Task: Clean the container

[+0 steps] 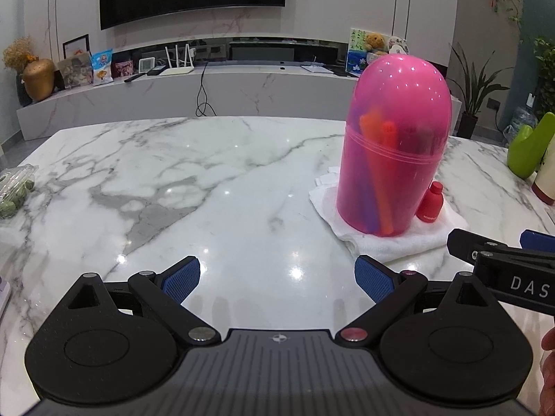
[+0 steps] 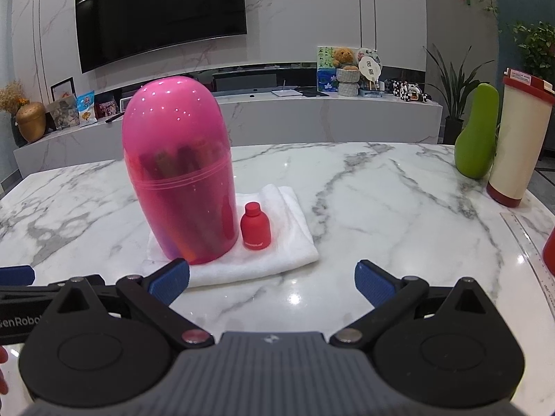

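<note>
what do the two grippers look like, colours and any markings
Both the left gripper and right gripper match: black linkage arms with round silver pivot pins, blue textured pads on the fingers, and a grey ribbed body. White lettering marks their sides.

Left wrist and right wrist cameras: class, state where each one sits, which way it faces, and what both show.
Left wrist: on the left gripper, jaws open, facing across the marble table; pink container ahead right; right gripper's tip at the right edge.
Right wrist: on the right gripper, jaws open, facing the container ahead left; left gripper's tip at the left edge.
Shared: container, small red bottle, white towel, television.
</note>
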Action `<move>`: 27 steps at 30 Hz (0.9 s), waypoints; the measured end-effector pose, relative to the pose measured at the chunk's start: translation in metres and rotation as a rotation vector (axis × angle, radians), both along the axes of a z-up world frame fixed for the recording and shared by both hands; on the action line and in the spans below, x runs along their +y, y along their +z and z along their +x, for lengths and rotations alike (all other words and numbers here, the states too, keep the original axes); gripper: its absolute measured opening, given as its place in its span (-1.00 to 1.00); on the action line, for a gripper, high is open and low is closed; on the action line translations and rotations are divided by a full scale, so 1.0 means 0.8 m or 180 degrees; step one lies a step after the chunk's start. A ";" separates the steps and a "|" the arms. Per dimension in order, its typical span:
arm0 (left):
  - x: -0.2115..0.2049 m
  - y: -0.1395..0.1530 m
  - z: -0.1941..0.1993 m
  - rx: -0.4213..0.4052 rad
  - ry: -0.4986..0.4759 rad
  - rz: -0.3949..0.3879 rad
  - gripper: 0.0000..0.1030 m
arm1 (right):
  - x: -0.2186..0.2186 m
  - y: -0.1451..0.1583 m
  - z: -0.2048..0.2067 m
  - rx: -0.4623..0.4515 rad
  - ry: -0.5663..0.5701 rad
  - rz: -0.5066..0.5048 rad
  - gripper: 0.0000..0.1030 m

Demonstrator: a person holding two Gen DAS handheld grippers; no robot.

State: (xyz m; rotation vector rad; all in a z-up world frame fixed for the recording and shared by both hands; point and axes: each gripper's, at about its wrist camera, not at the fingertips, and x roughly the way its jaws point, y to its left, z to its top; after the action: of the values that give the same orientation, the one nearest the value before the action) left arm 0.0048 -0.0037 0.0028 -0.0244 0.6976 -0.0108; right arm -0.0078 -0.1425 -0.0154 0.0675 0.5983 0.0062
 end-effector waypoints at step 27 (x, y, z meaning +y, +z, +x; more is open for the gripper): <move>0.001 -0.004 0.005 0.0097 -0.0001 0.0027 0.89 | 0.004 -0.001 0.003 0.0047 0.0057 0.0054 0.99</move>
State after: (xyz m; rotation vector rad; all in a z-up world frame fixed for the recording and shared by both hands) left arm 0.0089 -0.0030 0.0000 -0.0165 0.7283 -0.0077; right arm -0.0057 -0.1395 -0.0160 0.0788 0.6137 0.0283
